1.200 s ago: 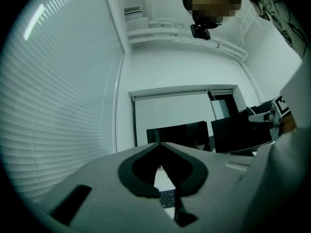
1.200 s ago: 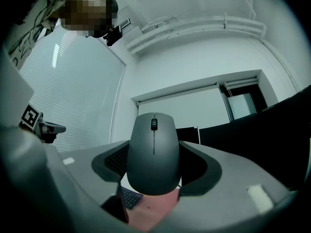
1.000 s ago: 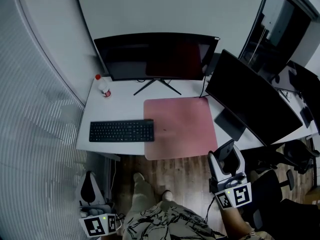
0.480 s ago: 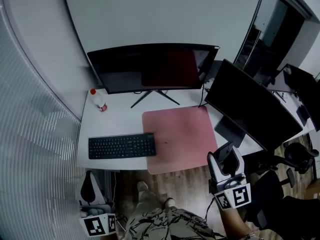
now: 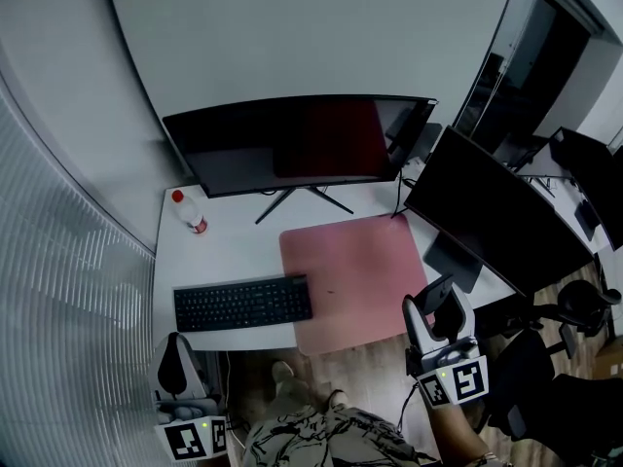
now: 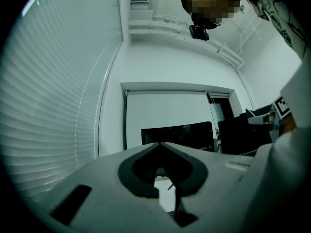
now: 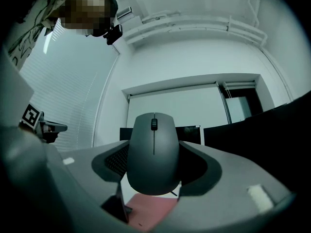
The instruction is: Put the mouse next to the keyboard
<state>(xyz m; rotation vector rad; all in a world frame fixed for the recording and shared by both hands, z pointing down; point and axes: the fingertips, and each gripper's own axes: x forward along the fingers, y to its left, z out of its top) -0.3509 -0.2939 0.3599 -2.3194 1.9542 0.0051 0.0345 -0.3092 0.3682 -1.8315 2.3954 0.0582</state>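
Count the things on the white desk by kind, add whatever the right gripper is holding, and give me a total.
Monitors: 2
Keyboard: 1
Pink mat: 1
Bottle: 1
Mouse, held: 1
Total: 6

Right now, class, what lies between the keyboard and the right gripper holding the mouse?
The pink desk mat lies between the keyboard and the right gripper, whose fingers are shut on the mouse; the head view shows it.
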